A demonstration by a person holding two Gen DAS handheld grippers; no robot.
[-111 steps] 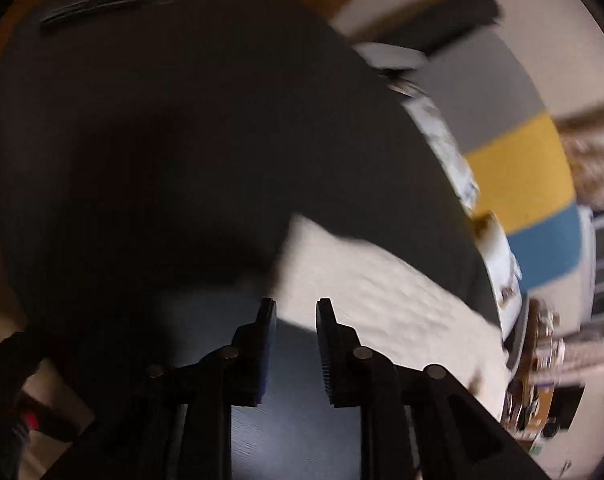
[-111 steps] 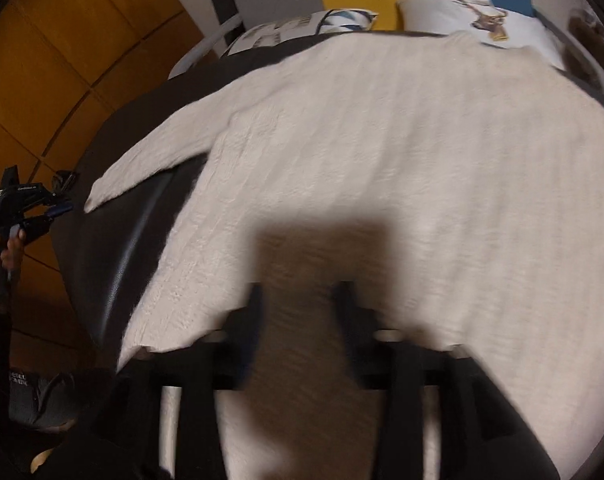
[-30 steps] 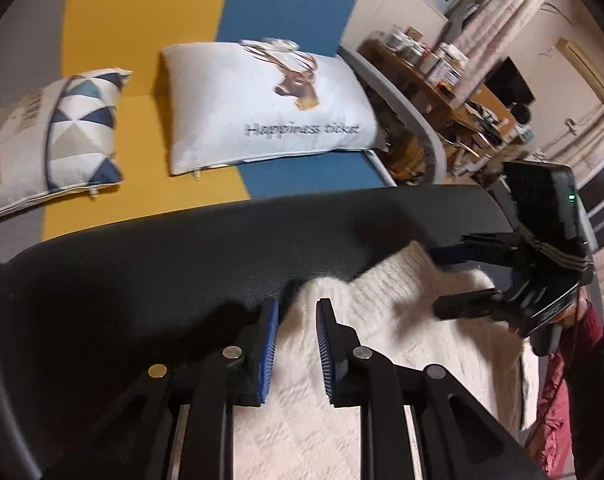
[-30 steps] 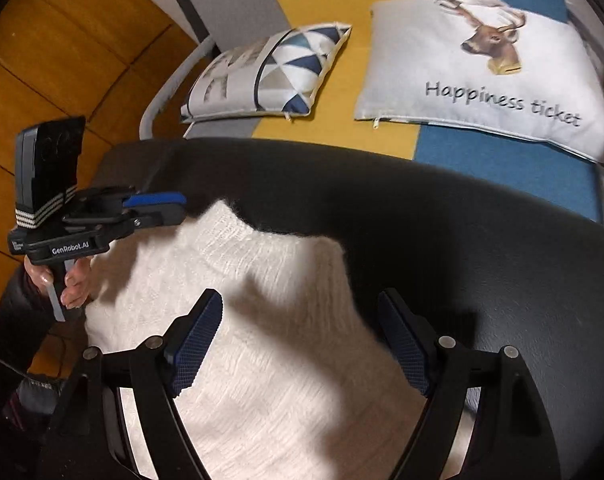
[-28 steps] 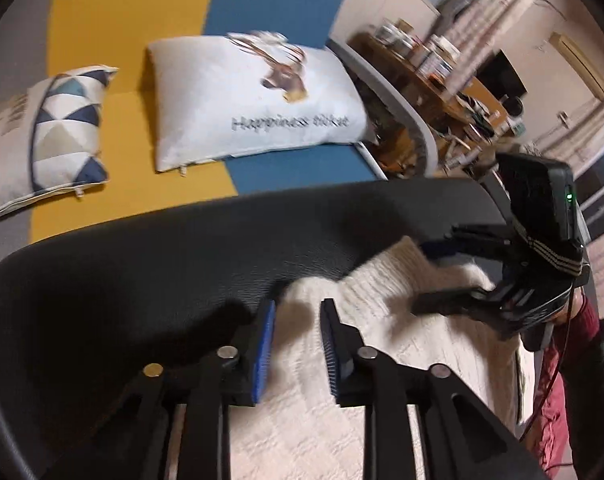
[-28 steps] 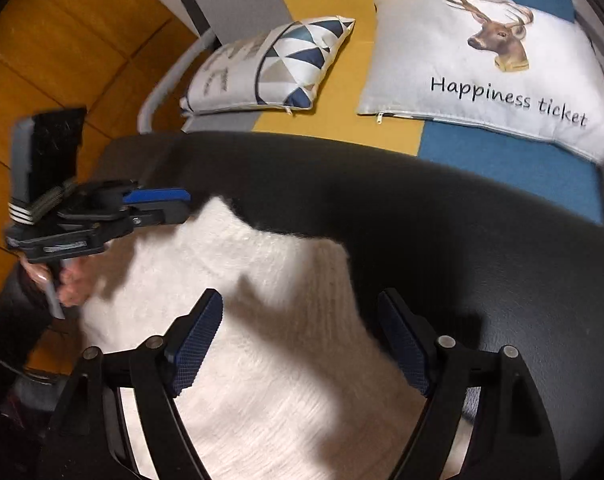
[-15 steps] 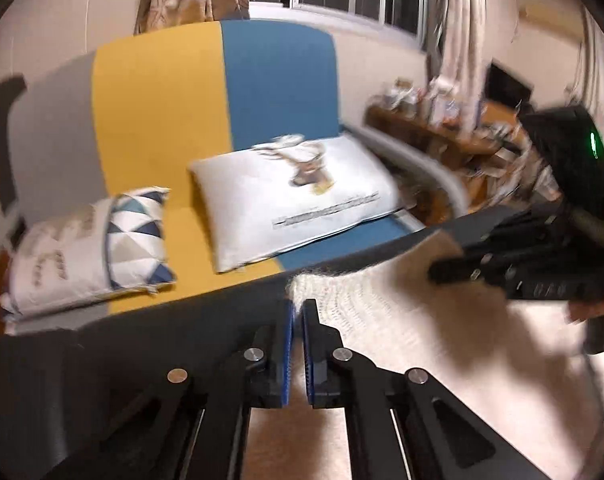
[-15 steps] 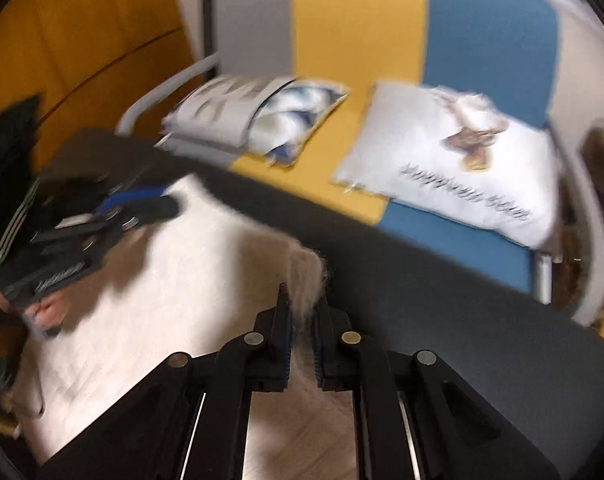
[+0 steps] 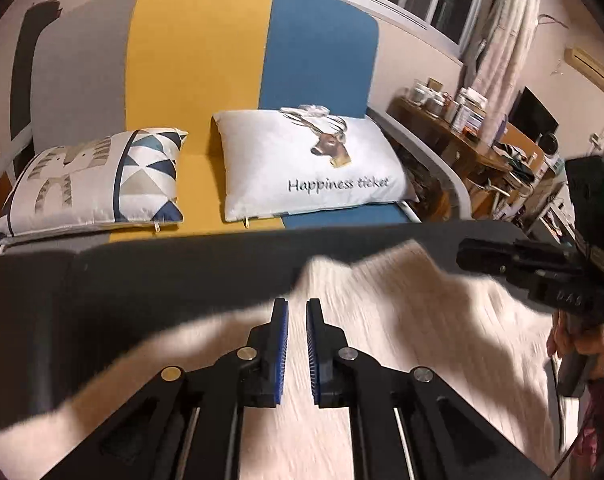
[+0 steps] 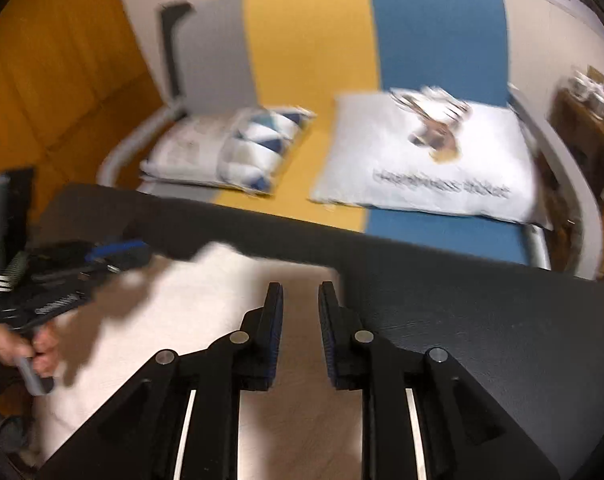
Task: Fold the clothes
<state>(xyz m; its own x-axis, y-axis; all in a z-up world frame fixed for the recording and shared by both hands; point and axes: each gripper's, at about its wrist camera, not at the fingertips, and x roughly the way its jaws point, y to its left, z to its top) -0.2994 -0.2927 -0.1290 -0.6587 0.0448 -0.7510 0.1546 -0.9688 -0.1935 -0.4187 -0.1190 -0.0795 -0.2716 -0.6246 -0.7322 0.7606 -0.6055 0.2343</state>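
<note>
Sweater (image 9: 401,312): cream knit, far edge short of black table (image 9: 162,276) rim.
Left gripper (image 9: 297,312): jaws just reopened slightly, nothing pinched.
Right gripper (image 10: 300,296): likewise, empty above the knit.

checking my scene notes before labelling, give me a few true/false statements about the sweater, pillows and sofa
1. The cream sweater lies on a black table. True.
2. The deer pillow reads "Happiness ticket". True.
3. The triangle-pattern pillow lies to the right of the deer pillow. False: in both views it lies to its left.
4. The sofa back is red all over. False: it has grey, yellow and blue panels.
</note>
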